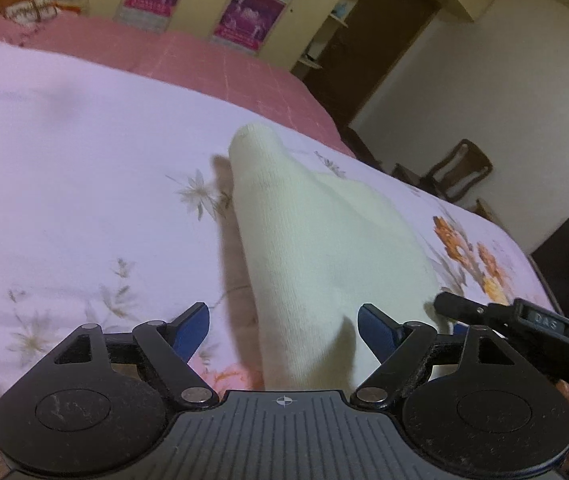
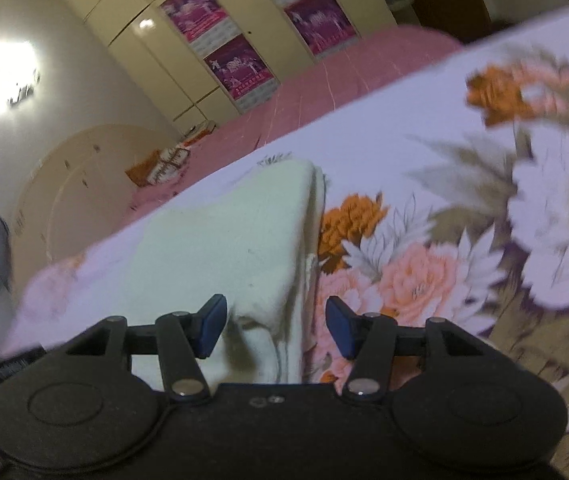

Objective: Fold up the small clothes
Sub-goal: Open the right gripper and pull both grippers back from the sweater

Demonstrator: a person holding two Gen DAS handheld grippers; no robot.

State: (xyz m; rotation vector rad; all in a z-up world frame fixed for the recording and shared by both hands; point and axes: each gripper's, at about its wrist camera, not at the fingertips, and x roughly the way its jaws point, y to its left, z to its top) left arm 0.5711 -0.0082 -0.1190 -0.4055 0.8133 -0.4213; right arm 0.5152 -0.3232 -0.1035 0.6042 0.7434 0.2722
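A small cream knit garment (image 1: 316, 248) lies on the floral bedsheet (image 1: 84, 184), its narrow end pointing away. My left gripper (image 1: 283, 330) is open, its blue fingertips on either side of the garment's near end, which lies between the jaws. In the right wrist view the same garment (image 2: 224, 240) lies flat with a folded edge on its right side. My right gripper (image 2: 276, 330) is open around the garment's near corner. The right gripper's finger also shows in the left wrist view (image 1: 460, 306) at the garment's right edge.
The floral sheet (image 2: 444, 220) covers a bed with a pink quilt (image 1: 204, 60) behind it. A wardrobe with purple posters (image 1: 248, 12) stands at the back. A wooden chair (image 1: 460, 172) and dark furniture stand beyond the bed's right edge.
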